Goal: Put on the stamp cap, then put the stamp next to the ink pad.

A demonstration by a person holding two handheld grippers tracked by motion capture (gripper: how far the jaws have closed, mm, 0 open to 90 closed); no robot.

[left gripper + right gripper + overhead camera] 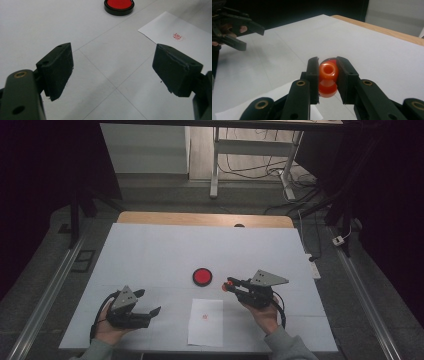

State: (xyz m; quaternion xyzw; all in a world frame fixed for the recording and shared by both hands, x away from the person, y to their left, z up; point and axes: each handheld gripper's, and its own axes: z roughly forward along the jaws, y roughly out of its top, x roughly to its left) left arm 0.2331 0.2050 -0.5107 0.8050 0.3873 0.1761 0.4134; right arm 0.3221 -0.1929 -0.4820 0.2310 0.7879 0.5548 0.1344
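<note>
My right gripper (227, 286) is shut on a small orange-red stamp (327, 77), held just above the table to the right of a round red ink pad (202, 276) in a black tin. In the right gripper view both jaws press on the stamp's sides, and its hollow handle end faces the camera. A white sheet of paper (206, 322) with a small red stamp mark (205, 316) lies below the pad, near the front edge. My left gripper (151, 301) rests open at the front left, with nothing between its jaws. The left gripper view shows the ink pad (119, 5) and the paper (185, 37) beyond them.
A white mat (150, 250) covers the table, and a strip of wooden edge (200, 218) shows at the back. Beyond it are desk legs and cables on the floor. The left gripper (239, 30) appears far off in the right gripper view.
</note>
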